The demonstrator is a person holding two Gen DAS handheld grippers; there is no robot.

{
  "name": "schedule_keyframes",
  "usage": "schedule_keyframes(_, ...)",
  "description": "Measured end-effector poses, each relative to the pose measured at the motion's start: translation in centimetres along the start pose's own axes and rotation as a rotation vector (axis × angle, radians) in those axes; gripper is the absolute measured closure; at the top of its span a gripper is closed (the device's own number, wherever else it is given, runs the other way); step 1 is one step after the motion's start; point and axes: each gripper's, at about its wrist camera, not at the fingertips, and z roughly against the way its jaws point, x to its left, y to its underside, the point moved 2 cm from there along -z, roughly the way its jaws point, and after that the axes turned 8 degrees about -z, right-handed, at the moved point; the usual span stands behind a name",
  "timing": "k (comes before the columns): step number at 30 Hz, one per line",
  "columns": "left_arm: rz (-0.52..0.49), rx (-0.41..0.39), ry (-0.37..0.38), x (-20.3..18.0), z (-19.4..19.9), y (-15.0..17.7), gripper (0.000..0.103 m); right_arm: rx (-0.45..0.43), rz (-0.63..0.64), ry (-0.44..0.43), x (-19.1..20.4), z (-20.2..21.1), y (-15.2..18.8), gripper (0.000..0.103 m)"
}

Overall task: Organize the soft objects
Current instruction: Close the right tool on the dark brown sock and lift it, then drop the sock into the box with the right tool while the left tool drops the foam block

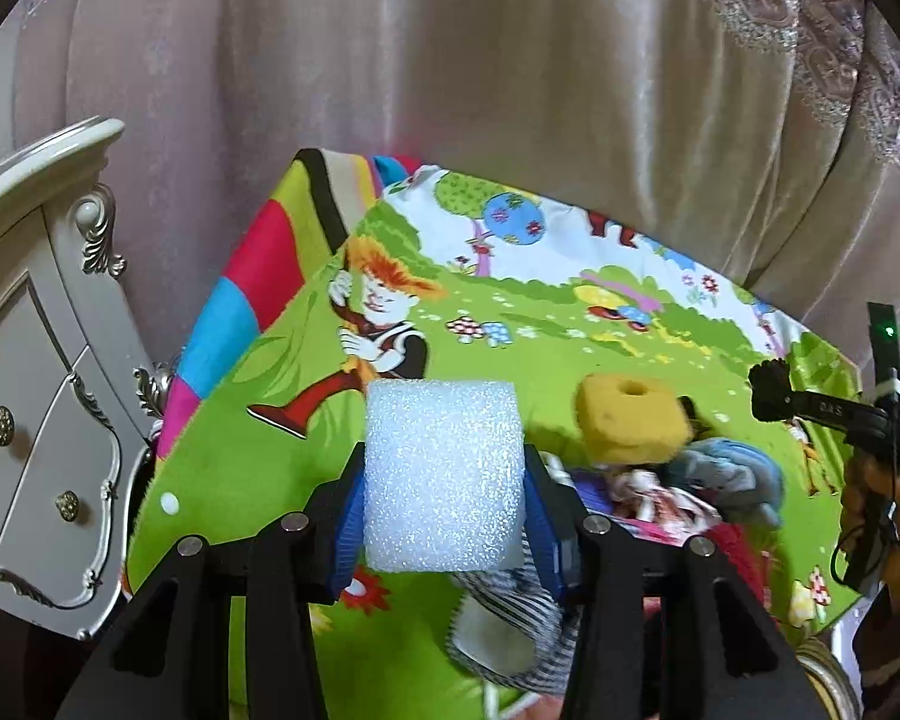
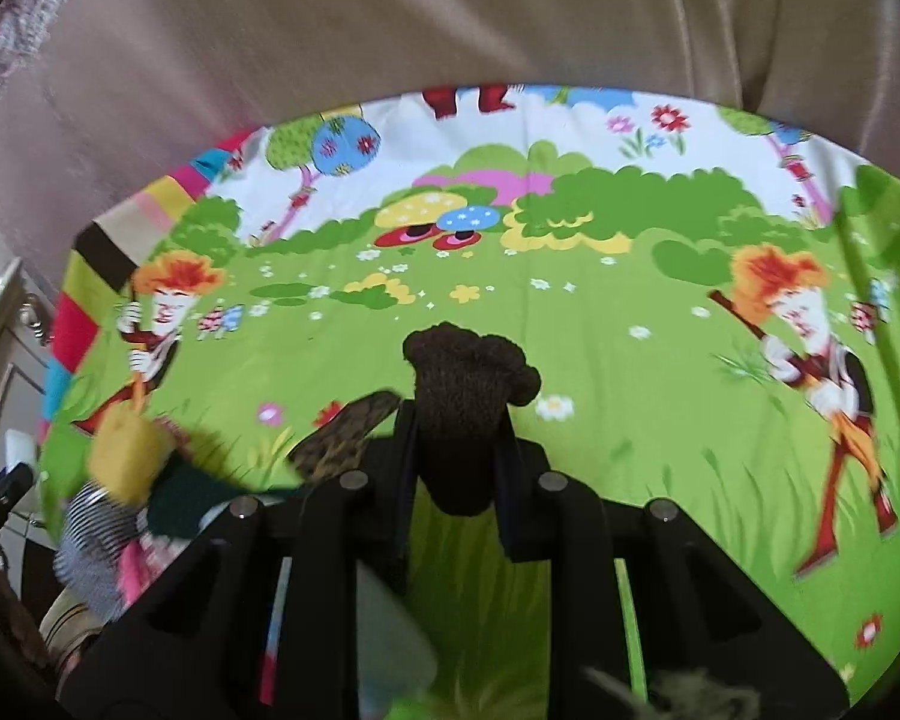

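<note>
- Your left hand-held gripper (image 1: 444, 474) had its two fingers pressed onto the sides of a white foam block (image 1: 443, 477), which it held up above the cartoon-print cloth (image 1: 570, 336) covering the table.
- Your right hand-held gripper (image 2: 457, 450) was clamped on a brown knitted piece (image 2: 465, 414), its top bunched out above the fingers and its lower end hanging between them; I could not tell what kind of item it was.
- A yellow sponge with a hole (image 1: 630, 417) sat on the heap of mixed fabrics (image 1: 690, 480), just right of the foam in the left view; the striped cloth (image 1: 510, 618) lay lower in that heap, nearer the camera.
- The green stretch of cloth ahead of both grippers looked like the sensible landing spot, by my reading.
- To do this well, you wanted to carry each piece well apart from the heap, lower it until it touched the cloth, and only then let the fingers part.
- The foam was light and springy, so a squeeze that was too hard would likely dent it; a gentle hold seemed enough.
- The right view was blurred at its left edge, so details of the heap there stayed unclear.
</note>
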Motion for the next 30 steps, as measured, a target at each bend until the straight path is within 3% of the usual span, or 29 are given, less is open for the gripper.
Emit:
schedule_keyframes(13,-0.012,-0.027,0.152,-6.2,5.3,2.7,0.056,-0.039,-0.02,-0.031,0.7,10.1,7.4,0.078)
schedule_keyframes(30,-0.094,0.027,0.333,-14.4,10.1,7.0,0.056,-0.084,-0.089,0.05,-2.7,18.8,15.7,0.078)
